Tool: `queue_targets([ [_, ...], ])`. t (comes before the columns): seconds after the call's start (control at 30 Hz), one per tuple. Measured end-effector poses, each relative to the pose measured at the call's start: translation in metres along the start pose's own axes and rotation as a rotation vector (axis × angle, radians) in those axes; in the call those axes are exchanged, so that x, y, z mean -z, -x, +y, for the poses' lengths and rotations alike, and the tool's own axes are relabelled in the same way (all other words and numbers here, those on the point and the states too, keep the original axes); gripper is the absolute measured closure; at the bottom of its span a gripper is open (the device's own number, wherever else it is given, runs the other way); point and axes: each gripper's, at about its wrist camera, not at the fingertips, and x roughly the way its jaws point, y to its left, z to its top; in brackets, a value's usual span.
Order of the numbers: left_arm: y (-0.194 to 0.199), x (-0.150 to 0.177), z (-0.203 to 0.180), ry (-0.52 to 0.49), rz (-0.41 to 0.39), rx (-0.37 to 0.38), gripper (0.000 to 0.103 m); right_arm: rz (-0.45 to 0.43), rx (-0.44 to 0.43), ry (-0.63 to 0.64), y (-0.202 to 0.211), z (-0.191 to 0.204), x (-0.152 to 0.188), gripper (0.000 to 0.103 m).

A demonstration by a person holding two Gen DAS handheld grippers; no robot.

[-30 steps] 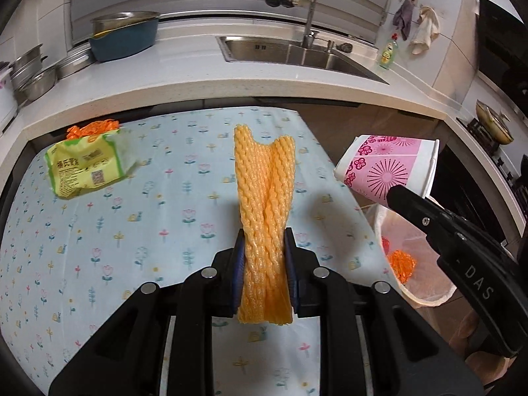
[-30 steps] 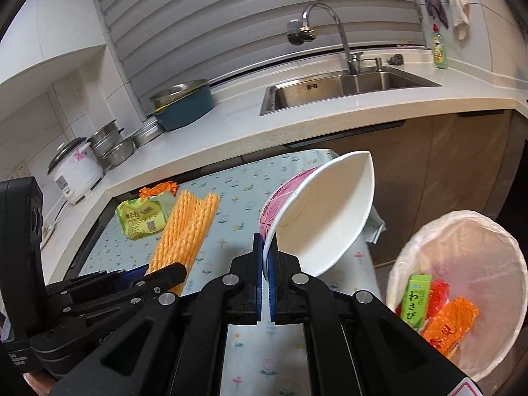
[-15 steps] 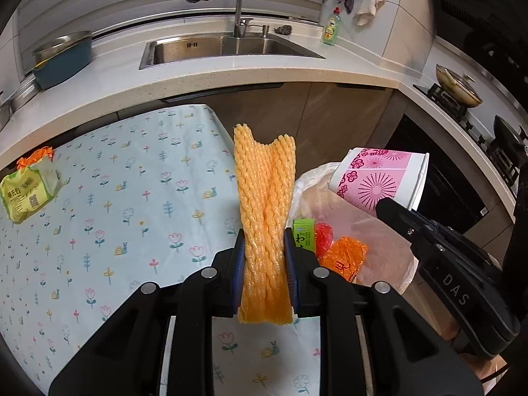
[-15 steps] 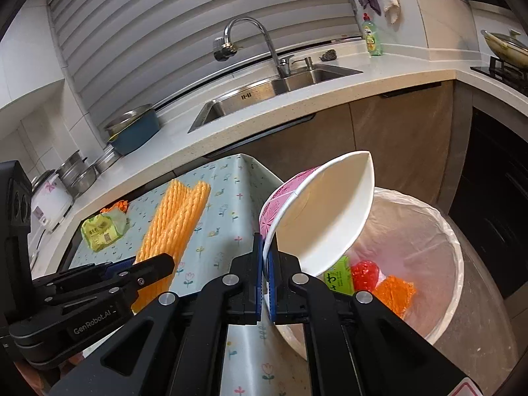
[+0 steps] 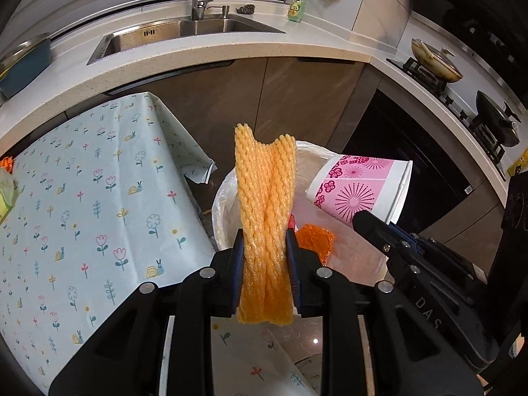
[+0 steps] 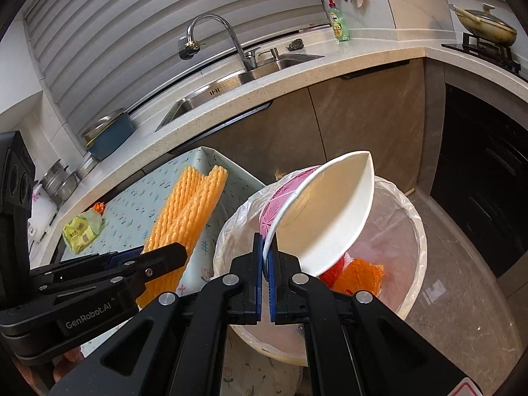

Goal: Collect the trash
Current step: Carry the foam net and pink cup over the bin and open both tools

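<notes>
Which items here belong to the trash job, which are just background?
Job: orange foam net in left claw; pink paper bowl in right claw; lined bin; green wrapper on table.
Background: sink, dish soap, blue pot.

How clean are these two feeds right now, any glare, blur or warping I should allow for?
Left wrist view: sharp, though fisheye bends the countertop; a small glare dot sits on the floor; the right side is dark. Right wrist view: also sharp, evenly lit; the window blind bows, and the bin liner shows mild sheen.
</notes>
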Motion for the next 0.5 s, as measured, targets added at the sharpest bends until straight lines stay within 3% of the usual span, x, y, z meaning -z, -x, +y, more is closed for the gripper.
queue_targets([
  [0.2, -0.0093, -0.0035, -0.0024, 0.002, 0.006, 0.013, 0.077, 0.006, 0.01, -0.01, -0.0037, -0.0063, 0.0015, 0.099],
  [0.33, -0.0093, -0.0041, -0.0009, 0.01, -0.006, 0.025, 0.064, 0.004, 0.016, -0.017, -0.0056, -0.0069, 0.001, 0.091],
  [0.4, -0.0077, -0.0036, -0.001, 0.01, -0.016, 0.023, 0.05, 0.0, 0.018, -0.022, -0.0053, -0.0075, 0.0012, 0.089],
  [0.5, -0.005, -0.0034, -0.0012, 0.007, -0.033, 0.02, 0.047, -0.003, 0.023, -0.031, -0.0047, -0.0083, 0.0016, 0.087],
])
